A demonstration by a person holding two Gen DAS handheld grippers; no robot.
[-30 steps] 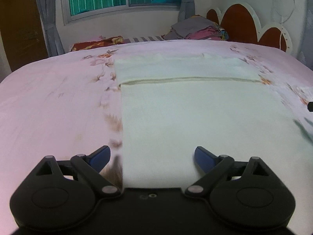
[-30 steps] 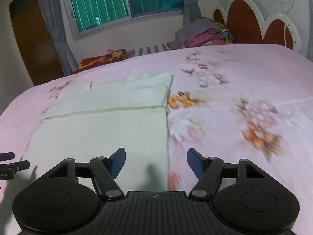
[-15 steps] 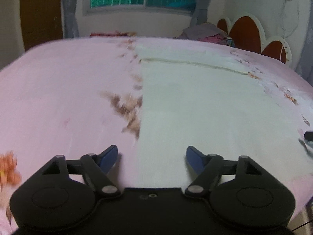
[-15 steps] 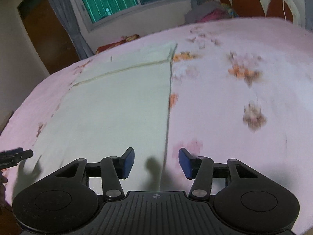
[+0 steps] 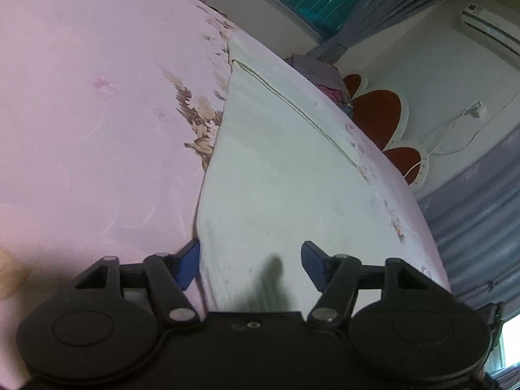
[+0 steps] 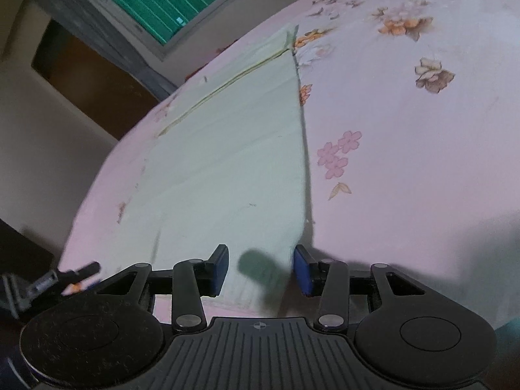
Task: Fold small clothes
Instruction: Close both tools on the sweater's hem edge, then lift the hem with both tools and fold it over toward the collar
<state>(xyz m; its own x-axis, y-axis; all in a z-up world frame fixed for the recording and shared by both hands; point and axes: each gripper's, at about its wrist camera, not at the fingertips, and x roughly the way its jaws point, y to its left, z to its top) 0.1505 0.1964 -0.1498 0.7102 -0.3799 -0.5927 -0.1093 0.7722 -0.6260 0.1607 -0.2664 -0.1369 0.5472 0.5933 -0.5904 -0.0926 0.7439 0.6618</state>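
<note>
The pale green cloth (image 5: 279, 175) lies flat on the pink bedspread (image 5: 81, 113). The left tool (image 5: 250, 260) gapes over its near left corner, the right tool (image 6: 260, 269) (jaws also apart) over its near right corner; bare bedspread flanks both side edges.

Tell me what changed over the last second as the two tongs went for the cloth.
Both tongs came down to the near corners of the pale green cloth and tilted. The left tongs straddle its left edge, the right tongs its right edge; the right pair has narrowed. Neither has gripped yet. The cloth stays flat on the pink bedsheet, its far end folded as before.
</note>
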